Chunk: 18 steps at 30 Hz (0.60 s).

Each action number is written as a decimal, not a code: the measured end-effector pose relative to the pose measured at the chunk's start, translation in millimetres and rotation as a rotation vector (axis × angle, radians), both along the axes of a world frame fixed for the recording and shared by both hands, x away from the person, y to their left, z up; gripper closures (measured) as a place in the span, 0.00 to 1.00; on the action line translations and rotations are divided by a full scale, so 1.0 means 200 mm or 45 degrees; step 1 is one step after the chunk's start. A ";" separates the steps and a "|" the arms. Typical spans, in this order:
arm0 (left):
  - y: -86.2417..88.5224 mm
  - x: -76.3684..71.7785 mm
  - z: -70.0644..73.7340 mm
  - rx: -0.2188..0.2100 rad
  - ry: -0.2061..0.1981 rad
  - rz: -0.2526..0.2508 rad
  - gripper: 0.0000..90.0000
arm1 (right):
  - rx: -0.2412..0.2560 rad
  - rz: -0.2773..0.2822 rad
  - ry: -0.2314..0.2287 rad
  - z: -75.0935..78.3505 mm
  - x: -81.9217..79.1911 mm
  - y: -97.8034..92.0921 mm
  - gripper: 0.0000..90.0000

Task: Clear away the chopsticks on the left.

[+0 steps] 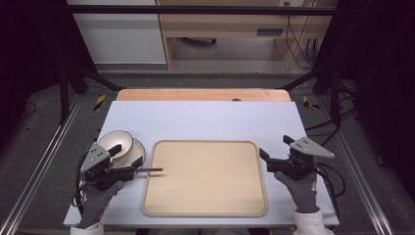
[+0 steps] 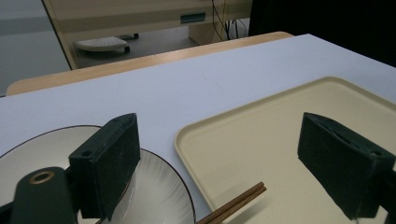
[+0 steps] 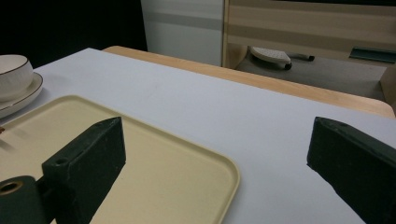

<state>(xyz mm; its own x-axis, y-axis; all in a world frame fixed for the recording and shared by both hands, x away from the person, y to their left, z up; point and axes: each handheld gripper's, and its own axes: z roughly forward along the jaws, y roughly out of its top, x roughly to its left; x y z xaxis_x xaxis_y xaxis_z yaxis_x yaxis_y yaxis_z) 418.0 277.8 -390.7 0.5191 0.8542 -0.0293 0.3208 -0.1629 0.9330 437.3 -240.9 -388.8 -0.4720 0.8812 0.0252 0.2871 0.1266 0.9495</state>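
Chopsticks (image 1: 150, 170), a brown pair, are lying side by side across the left rim of the beige tray (image 1: 205, 211), their tips reaching in over its floor and their near ends running back under the left gripper (image 1: 128, 165). That gripper is hovering just over them with its jaws spread wide and nothing between them. In the left gripper view the chopsticks (image 2: 236, 205) are showing low between the two black jaws. Just beside the tray's left edge a white bowl (image 1: 116, 143) is sitting on a white plate (image 1: 137, 148); both have thin dark rims. The left jaw is hanging over this crockery. The right gripper (image 1: 275, 155) is being held off the tray's right edge above the pale table (image 1: 205, 117), its jaws also standing wide apart and empty.
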 end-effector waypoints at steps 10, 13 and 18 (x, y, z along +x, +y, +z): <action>0.05 -0.01 0.00 0.017 -0.003 -0.011 0.15 | -0.012 0.010 0.008 0.00 0.00 0.01 0.05; 0.08 -0.05 0.00 0.028 -0.001 -0.020 0.16 | -0.006 0.008 0.001 0.01 -0.02 0.01 0.05; 0.11 -0.09 -0.02 0.051 0.015 -0.029 0.16 | -0.010 0.011 -0.011 0.03 -0.03 0.00 0.05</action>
<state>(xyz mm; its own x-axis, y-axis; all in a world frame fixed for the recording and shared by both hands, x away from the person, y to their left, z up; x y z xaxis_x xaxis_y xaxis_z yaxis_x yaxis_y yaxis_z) 400.3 299.5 -394.5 0.5384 0.8427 -0.0013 0.3273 -0.2077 0.9218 431.8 -239.9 -383.3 -0.4797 0.8773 0.0142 0.2776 0.1364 0.9509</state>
